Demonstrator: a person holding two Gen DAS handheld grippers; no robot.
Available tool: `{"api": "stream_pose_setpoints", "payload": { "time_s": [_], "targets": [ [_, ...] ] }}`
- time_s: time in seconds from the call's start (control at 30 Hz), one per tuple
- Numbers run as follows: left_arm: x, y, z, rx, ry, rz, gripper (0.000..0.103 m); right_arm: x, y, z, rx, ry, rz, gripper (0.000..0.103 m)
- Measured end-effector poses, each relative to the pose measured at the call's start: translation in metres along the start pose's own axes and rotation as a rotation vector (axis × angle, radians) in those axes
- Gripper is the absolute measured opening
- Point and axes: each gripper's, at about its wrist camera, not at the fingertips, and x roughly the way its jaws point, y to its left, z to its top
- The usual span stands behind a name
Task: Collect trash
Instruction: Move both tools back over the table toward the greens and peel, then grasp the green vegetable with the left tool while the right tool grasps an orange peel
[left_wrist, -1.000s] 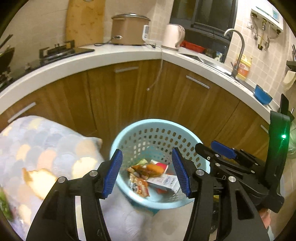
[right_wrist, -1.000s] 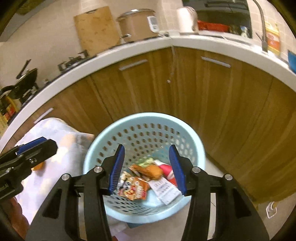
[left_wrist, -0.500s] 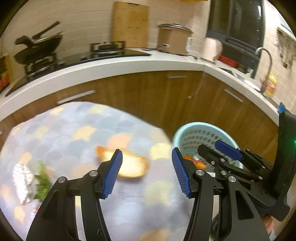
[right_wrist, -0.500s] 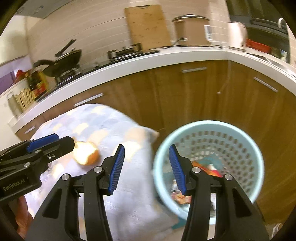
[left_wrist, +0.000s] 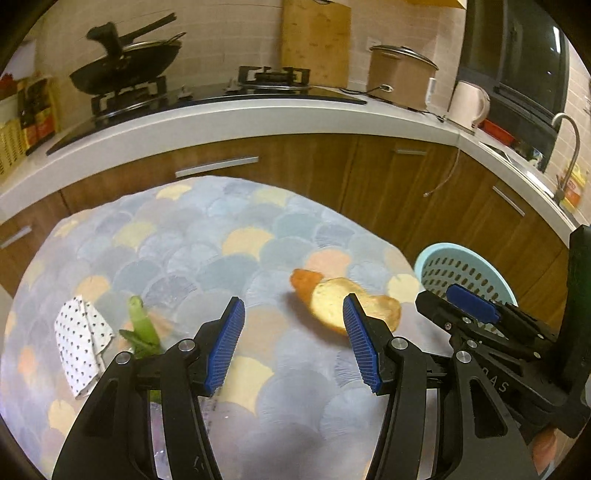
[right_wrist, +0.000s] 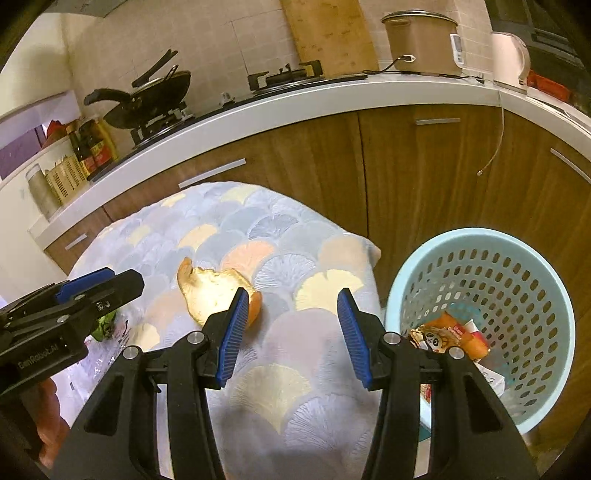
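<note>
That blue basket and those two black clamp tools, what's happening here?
A person is clearing trash off a cloth-covered table with a hand-held gripper in each hand. The left gripper and right gripper both hover over the cloth, jaws open and empty. An orange peel, a green vegetable scrap and a dotted napkin are not yet picked up. The blue basket beside the table already holds several wrappers.

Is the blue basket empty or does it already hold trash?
Not empty. The blue basket stands upright beside the cloth-covered table, with several snack wrappers lying at its bottom.
</note>
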Motion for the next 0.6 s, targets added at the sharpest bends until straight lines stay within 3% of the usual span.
{"api": "stream_pose_setpoints", "payload": {
  "time_s": [0.6],
  "targets": [
    [-0.008, 0.034, -0.009, -0.023, 0.003, 0.097, 0.053, 0.016, 0.026, -0.003, -0.009, 0.021, 0.01, 0.046]
  ]
}}
